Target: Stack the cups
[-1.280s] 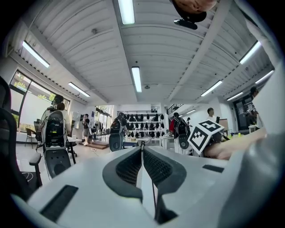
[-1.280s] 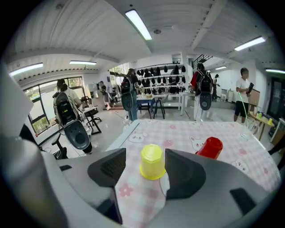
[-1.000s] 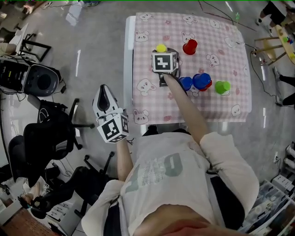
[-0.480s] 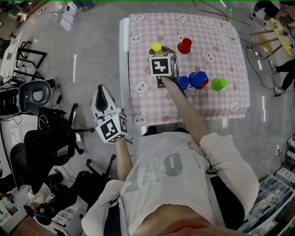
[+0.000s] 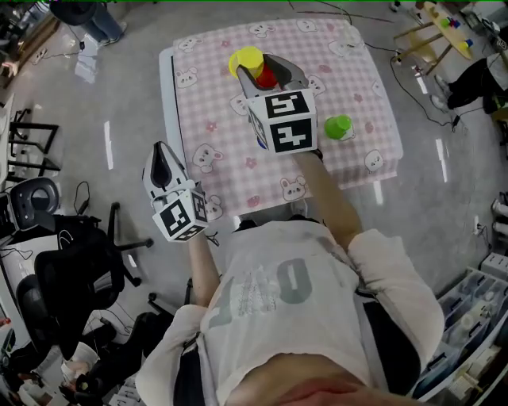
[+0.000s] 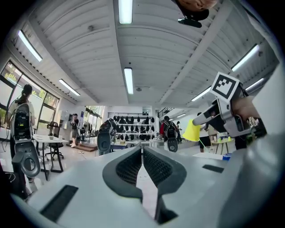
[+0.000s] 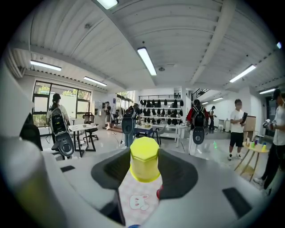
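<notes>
My right gripper (image 5: 255,67) is shut on an upside-down yellow cup (image 5: 245,60) and holds it in the air above the pink checked table (image 5: 214,119). In the right gripper view the yellow cup (image 7: 144,159) sits squeezed between the two dark pads. A red cup (image 5: 267,78) shows on the table below the jaws, and a green cup (image 5: 339,127) stands to the right. The blue cups are hidden under the gripper's marker cube. My left gripper (image 5: 158,152) is shut on nothing and hangs off the table's left side, over the floor.
The left gripper view shows the right gripper (image 6: 222,109) with the yellow cup (image 6: 192,131) out at the right. Office chairs (image 5: 79,270) stand on the floor at the left. A wooden stand (image 5: 440,24) and a person's legs are at the far right.
The right gripper's jaws have come in onto the yellow cup and lifted it off the table toward the head camera. The left gripper has stayed put, shut.
</notes>
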Demonstrator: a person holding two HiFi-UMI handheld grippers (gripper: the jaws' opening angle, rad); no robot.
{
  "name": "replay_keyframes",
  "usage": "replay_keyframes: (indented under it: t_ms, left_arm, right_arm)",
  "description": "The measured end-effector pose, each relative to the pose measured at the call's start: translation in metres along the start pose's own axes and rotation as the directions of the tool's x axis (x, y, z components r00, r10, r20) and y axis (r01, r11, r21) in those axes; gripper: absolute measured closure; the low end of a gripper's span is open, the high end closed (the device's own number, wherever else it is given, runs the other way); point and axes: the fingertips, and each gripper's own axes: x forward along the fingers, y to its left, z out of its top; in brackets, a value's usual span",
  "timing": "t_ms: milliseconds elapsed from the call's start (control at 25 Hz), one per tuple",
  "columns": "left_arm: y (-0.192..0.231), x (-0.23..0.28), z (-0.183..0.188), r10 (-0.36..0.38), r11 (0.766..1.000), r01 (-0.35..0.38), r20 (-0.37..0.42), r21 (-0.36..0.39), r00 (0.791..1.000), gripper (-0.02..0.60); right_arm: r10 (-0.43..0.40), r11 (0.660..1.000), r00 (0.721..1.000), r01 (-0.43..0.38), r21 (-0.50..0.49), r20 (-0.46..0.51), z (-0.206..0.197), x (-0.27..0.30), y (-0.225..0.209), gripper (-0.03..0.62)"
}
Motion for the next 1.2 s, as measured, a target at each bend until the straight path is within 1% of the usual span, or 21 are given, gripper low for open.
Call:
replay_keyframes:
  t_ms: [80,200,320,440,600,760,920,1080,1200]
  left_arm:
    - [-0.021,0.001,0.004,-0.027,1.000,0.027,0.012,0.004,1.000,0.548]
    - [-0.048,-0.002,0.008,-0.054,0.998,0.054,0.021,0.011,0.998,0.548]
    - [-0.068,-0.005,0.011,-0.063,0.998,0.062,0.025,0.015,0.998,0.548]
    - [-0.082,-0.009,0.014,-0.058,0.998,0.057,0.026,0.023,0.998,0.548]
    - [-0.094,-0.015,0.014,-0.042,0.999,0.041,0.024,0.036,0.999,0.548]
    - [-0.098,-0.016,0.014,-0.025,0.999,0.024,0.024,0.044,0.999,0.548]
    - [-0.101,-0.016,0.013,-0.017,0.999,0.016,0.023,0.049,1.000,0.548]
    - [-0.101,-0.014,0.011,-0.013,0.999,0.012,0.014,0.052,1.000,0.548]
    - [-0.099,-0.012,0.011,-0.014,0.999,0.013,0.014,0.052,1.000,0.548]
  right_arm:
    - [-0.005,1.000,1.000,0.005,-0.011,0.016,0.004,-0.028,-0.022,0.390]
    - [-0.017,0.999,1.000,0.017,-0.032,0.006,-0.005,-0.065,-0.055,0.390]
    - [-0.023,0.998,0.999,0.021,-0.053,-0.036,-0.023,-0.092,-0.084,0.390]
    - [-0.005,0.999,0.994,-0.001,-0.053,-0.109,-0.051,-0.108,-0.108,0.390]
    - [0.022,0.999,0.975,-0.032,-0.039,-0.220,-0.099,-0.117,-0.130,0.390]
    - [0.028,0.999,0.957,-0.039,-0.034,-0.288,-0.131,-0.117,-0.141,0.390]
    - [0.021,0.999,0.945,-0.032,-0.028,-0.326,-0.152,-0.117,-0.152,0.390]
    - [0.016,1.000,0.939,-0.022,-0.013,-0.343,-0.163,-0.116,-0.159,0.390]
    - [-0.033,0.999,0.937,0.032,-0.008,-0.348,-0.170,-0.119,-0.173,0.390]
